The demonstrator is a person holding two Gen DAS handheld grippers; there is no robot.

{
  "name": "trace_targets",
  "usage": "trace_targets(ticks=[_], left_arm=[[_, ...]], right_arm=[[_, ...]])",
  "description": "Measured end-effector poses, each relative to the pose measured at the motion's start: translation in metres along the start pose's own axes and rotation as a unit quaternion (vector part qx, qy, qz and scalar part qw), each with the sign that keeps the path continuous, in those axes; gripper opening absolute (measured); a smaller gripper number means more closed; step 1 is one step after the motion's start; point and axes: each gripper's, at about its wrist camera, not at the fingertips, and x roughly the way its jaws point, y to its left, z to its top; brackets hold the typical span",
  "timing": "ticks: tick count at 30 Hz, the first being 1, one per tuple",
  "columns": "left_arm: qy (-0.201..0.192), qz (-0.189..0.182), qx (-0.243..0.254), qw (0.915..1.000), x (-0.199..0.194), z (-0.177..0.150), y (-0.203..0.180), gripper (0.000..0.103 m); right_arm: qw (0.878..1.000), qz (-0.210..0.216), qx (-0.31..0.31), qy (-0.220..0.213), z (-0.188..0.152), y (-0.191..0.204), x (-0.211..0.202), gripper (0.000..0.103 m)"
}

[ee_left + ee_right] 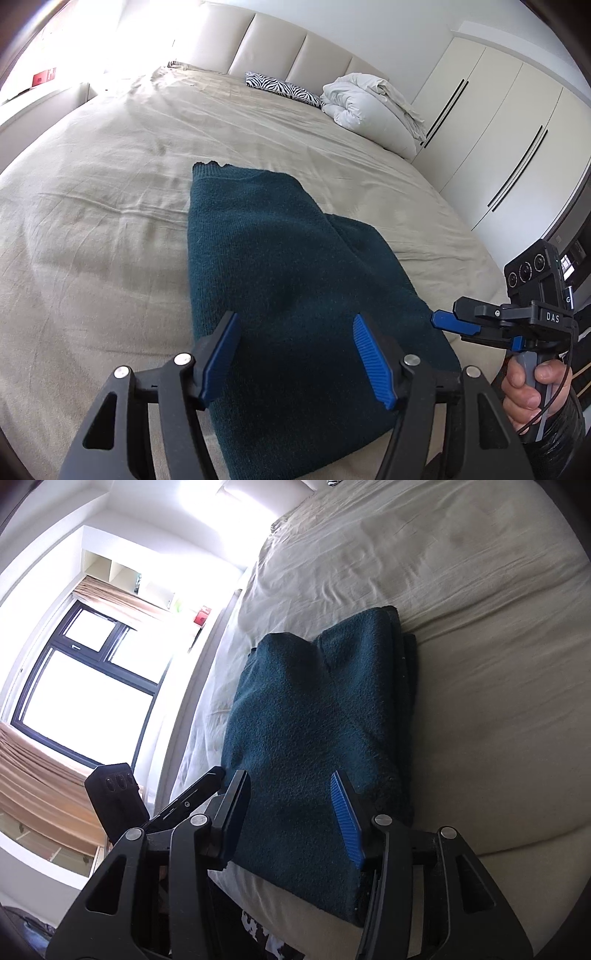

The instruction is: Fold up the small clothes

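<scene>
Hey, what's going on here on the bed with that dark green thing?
A person is folding small clothes with hand-held tongs, one in each hand. A dark teal knit garment lies folded into a compact stack on the beige bedsheet. The left tongs and right tongs both hover open above its near edge, with nothing gripped. The fold looks done or close to it. A white duvet and a zebra-print pillow sit by the headboard.
</scene>
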Motion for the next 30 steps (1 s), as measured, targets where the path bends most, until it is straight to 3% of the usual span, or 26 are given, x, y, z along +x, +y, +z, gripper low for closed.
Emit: trace_targets(ticks=[3,5,8,11,14,16,20,22,24,25,28,30], left_arm=[[0.005,0.002,-0.003,1.0000,0.003,-0.008,0.002,0.068],[0.005,0.005,0.002,1.0000,0.004,-0.010,0.000,0.068],[-0.001,0.008,0.011,0.9999,-0.002,-0.008,-0.003,0.068],[-0.017,0.013,0.008,0.9997,-0.013,-0.007,-0.004,0.069],[-0.059,0.033,0.019,0.9975,-0.035,-0.002,-0.011,0.088],[-0.104,0.060,0.041,0.9919,-0.057,0.003,-0.021,0.103],[-0.188,0.132,0.091,0.9690,-0.097,0.011,-0.043,0.103],[-0.220,0.173,0.106,0.9542,-0.112,0.015,-0.053,0.103],[-0.238,0.202,0.108,0.9437,-0.127,0.019,-0.059,0.103],[-0.238,0.209,0.105,0.9427,-0.133,0.022,-0.060,0.103],[-0.227,0.217,0.088,0.9454,-0.145,0.030,-0.062,0.103],[-0.237,0.210,0.081,0.9452,-0.155,0.030,-0.062,0.103]], right_arm=[[1.000,0.000,0.001,0.015,-0.015,-0.005,0.004,0.045],[0.999,-0.037,0.012,0.026,-0.025,-0.020,0.011,0.045],[0.999,-0.023,0.030,0.009,-0.029,-0.031,0.004,0.045],[0.998,-0.055,0.002,-0.017,-0.023,-0.020,-0.012,0.045],[0.992,-0.094,-0.045,-0.072,-0.020,0.003,-0.039,0.047],[0.980,-0.136,-0.093,-0.116,-0.020,0.026,-0.057,0.047],[0.940,-0.210,-0.171,-0.205,-0.024,0.072,-0.083,0.051],[0.918,-0.234,-0.198,-0.252,-0.026,0.092,-0.093,0.074],[0.894,-0.248,-0.217,-0.303,-0.028,0.108,-0.107,0.088],[0.882,-0.255,-0.224,-0.328,-0.031,0.116,-0.113,0.097],[0.851,-0.274,-0.239,-0.380,-0.034,0.138,-0.125,0.103],[0.856,-0.267,-0.240,-0.372,-0.030,0.149,-0.129,0.103]])
